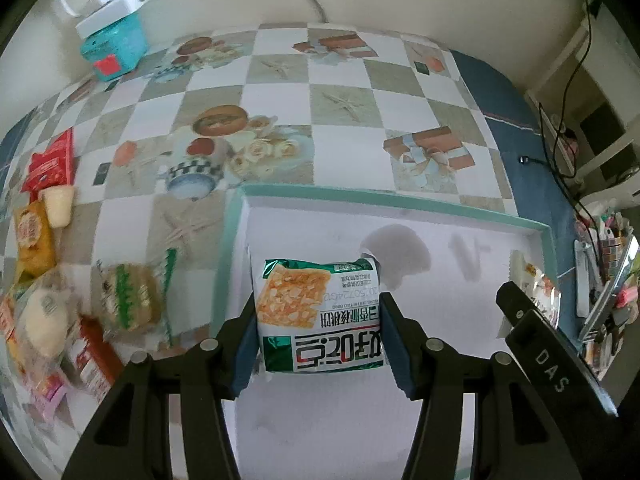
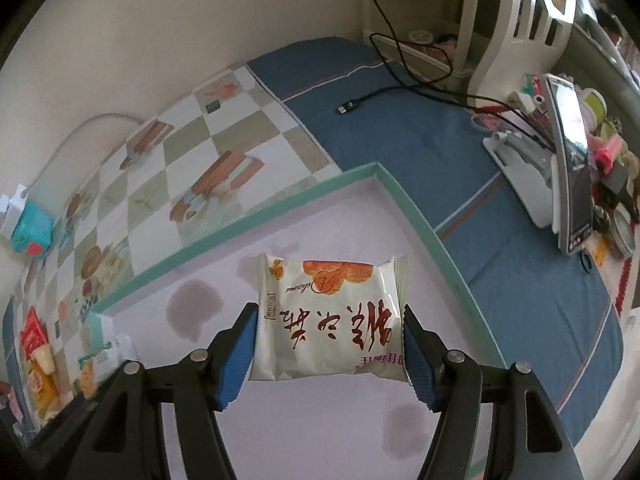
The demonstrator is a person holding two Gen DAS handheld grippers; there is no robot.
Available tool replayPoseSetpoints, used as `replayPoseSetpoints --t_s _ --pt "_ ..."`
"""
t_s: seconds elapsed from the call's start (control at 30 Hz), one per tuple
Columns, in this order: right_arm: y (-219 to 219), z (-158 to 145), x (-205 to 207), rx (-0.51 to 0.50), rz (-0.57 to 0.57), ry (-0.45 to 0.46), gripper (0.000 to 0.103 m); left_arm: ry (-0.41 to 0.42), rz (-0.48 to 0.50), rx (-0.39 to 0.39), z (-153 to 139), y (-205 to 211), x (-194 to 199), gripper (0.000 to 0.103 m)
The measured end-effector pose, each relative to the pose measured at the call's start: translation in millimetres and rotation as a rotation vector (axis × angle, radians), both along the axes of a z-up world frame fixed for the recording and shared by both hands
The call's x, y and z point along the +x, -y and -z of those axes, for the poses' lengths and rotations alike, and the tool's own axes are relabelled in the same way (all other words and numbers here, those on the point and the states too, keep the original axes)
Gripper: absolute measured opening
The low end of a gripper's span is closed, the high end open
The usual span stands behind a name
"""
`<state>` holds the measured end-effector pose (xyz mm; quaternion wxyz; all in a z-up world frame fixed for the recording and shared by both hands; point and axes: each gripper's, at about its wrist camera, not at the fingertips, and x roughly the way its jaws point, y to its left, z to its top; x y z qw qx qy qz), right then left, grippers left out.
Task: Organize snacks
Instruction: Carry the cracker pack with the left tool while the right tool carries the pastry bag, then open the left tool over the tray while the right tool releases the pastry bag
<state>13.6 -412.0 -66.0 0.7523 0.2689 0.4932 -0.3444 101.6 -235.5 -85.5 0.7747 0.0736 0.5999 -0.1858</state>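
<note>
My left gripper (image 1: 318,336) is shut on a green-and-white snack packet (image 1: 318,316) over the white inside of a shallow tray with a teal rim (image 1: 384,198). My right gripper (image 2: 326,344) is shut on a white snack packet with red lettering (image 2: 330,316) over the same tray (image 2: 248,216), toward its far right corner. The right gripper's black body (image 1: 548,364) shows at the right of the left wrist view, with the white packet (image 1: 536,288) behind it. A pile of loose snack packets (image 1: 44,280) lies on the table left of the tray.
The table has a checkered cloth (image 1: 280,92) and a blue cloth (image 2: 440,152) at the right. A teal box with a white charger (image 1: 112,40) stands at the far left. A black cable (image 2: 360,100), a phone on a stand (image 2: 568,160) and clutter sit at the right.
</note>
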Motion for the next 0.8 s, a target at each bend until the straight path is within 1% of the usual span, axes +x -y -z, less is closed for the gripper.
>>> replayPoseSetpoints --t_s 0.13,0.2,0.27,0.33,0.4,0.63,0.77,0.8 --pt "7 11 2 0.007 0.003 -0.013 0.071 0.014 0.012 0.010 9 7 5 0.058" --pt "9 16 1 0.015 0.005 -0.022 0.071 0.008 0.005 0.016 13 7 6 0.058" --pt "10 19 1 0.017 0.006 -0.029 0.071 -0.013 -0.022 0.034 20 2 9 0.058" --pt "9 21 0 0.020 0.005 -0.030 0.071 -0.037 -0.062 0.023 24 -7 15 0.059" --pt "8 20 1 0.023 -0.003 -0.028 0.071 -0.043 -0.094 0.022 25 -15 19 0.059" --pt "0 13 10 0.012 -0.066 -0.026 0.071 -0.051 -0.187 0.076 26 -34 23 0.059" --pt "-9 9 16 0.006 -0.101 -0.018 0.073 -0.068 -0.184 0.058 25 -37 26 0.059" --pt "-11 8 17 0.003 -0.104 -0.014 0.075 -0.073 -0.176 0.058 24 -36 25 0.060"
